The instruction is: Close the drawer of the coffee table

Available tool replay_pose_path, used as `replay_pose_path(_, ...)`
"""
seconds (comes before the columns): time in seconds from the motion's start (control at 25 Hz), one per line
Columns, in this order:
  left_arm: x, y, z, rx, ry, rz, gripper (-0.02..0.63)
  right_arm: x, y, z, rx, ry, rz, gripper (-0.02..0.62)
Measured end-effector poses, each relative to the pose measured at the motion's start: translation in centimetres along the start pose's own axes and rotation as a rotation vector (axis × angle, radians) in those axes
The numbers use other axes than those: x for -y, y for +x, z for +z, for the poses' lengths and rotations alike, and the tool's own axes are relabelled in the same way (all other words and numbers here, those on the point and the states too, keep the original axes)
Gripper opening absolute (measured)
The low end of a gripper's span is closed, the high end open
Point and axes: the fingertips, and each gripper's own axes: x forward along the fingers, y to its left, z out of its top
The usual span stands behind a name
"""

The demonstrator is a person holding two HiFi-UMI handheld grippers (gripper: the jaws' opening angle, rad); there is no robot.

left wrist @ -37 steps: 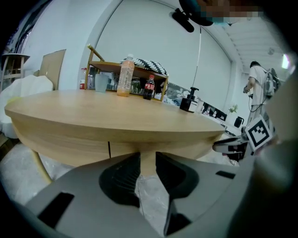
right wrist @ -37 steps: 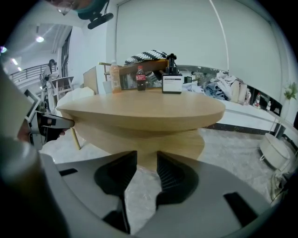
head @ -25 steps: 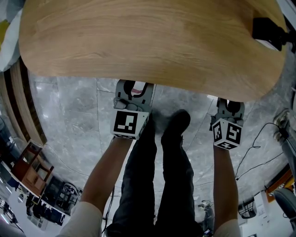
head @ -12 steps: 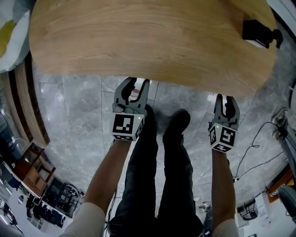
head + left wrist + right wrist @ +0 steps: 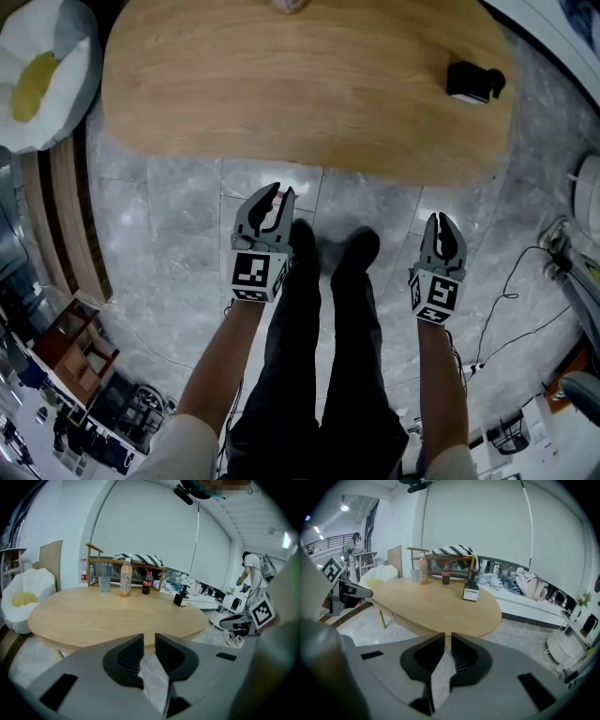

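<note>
Left hand-held gripper [image 5: 281,191] and right hand-held gripper [image 5: 437,218], empty, jaws just closing to slim gaps, hang short of the oval light-wood coffee table surface [image 5: 309,84]; its drawer shows in no view, so flushness should be confirmed before stepping away.

Coffee table [image 5: 309,94] stands ahead of both grippers, clear of them. Left gripper [image 5: 277,195] and right gripper [image 5: 441,223] sit side by side, the person's legs [image 5: 323,319] between them. Both sets of jaws have just been closing, with nothing between them. On the table: box [image 5: 472,82] ahead of the right gripper; bottles [image 5: 125,578] and glass [image 5: 104,582] at the far edge. Cushioned seat [image 5: 42,75] lies left of the left gripper, beside the table.
</note>
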Motion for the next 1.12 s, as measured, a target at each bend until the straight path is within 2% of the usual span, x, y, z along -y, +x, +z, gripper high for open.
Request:
replay_pose_path(0.12, 1.0, -2.9, 2.5, -0.006, 0.006, 0.009, 0.058, -0.2, -3.5, 3.0, 0.014, 0.039, 0.018, 0.044)
replay_pose_path(0.44, 3.0, -9.6, 10.3, 0.030, 0.003, 0.015, 0.043, 0.6, -10.8, 10.5, 0.069, 0.042, 0.047, 0.031)
replay_pose_path(0.64, 2.8, -14.2, 15.1, 0.060, -0.008, 0.028, 0.038, 0.8, -14.9, 14.4, 0.091, 0.033, 0.052, 0.023)
replay_pose_path(0.88, 3.7, -16.9, 21.2, 0.115, 0.010, 0.026, 0.034, 2.8, -18.5, 19.3, 0.137, 0.040, 0.046, 0.021)
replay_pose_path(1.12, 5.2, -21.5, 25.6, 0.089, 0.003, 0.038, 0.027, 4.4, -23.8, 23.1, 0.123, 0.074, 0.048, 0.021)
